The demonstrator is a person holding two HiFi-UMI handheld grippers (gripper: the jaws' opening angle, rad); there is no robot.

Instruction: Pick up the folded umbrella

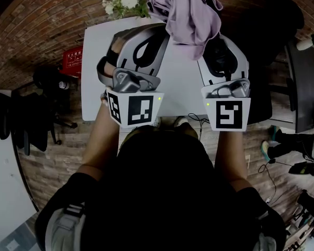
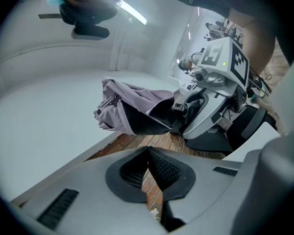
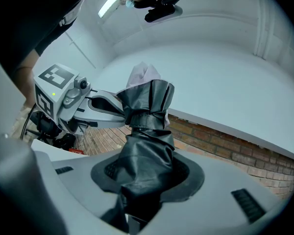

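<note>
The folded umbrella (image 1: 191, 12), lilac outside with black lining, hangs in the air beyond the table's far edge. My right gripper (image 1: 215, 41) is shut on its black strapped end (image 3: 147, 131), and the fabric fills the space between the pads (image 3: 186, 177). In the left gripper view the umbrella (image 2: 132, 109) juts out sideways from the right gripper (image 2: 210, 97), its loose canopy bunched at the far end. My left gripper (image 1: 141, 35) is raised beside it on the left, apart from the umbrella. Its fingertips (image 2: 148, 151) meet with nothing between them.
A white table (image 1: 94, 77) lies below both grippers. White flowers (image 1: 126, 1) stand at its far edge. A red box (image 1: 73, 59) and a dark chair (image 1: 36, 114) sit on the brick floor at left, another dark chair (image 1: 275, 30) at right.
</note>
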